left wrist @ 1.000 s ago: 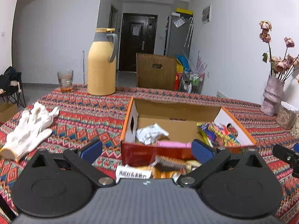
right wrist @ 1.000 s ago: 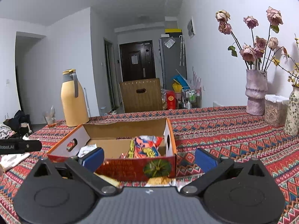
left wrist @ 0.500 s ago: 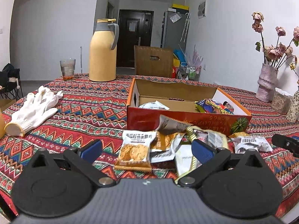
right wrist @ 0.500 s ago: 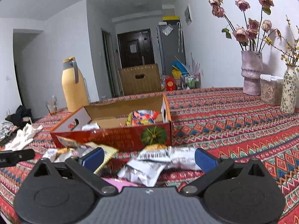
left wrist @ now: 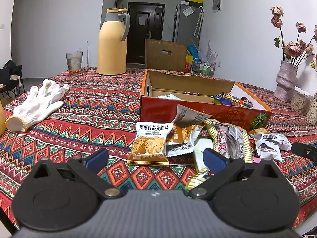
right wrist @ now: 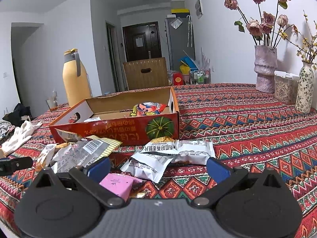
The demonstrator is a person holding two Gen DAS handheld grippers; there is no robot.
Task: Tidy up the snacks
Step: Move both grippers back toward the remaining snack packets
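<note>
Cardboard box (left wrist: 200, 110) now sitting farther off, we are pulling both wide-open, empty grippers, left gripper (left wrist: 155, 157) and right gripper (right wrist: 158, 166), back toward the table's near edge, bringing the loose snack packets (left wrist: 186, 138) before it into reach for sorting.

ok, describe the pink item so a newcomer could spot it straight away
Start at the red cardboard box with the pumpkin picture on the patterned tablecloth. In front of it lie loose snack packets; nearest the right gripper is a small flat pink box, the only plain pink, rigid one among crinkly wrappers.
</note>
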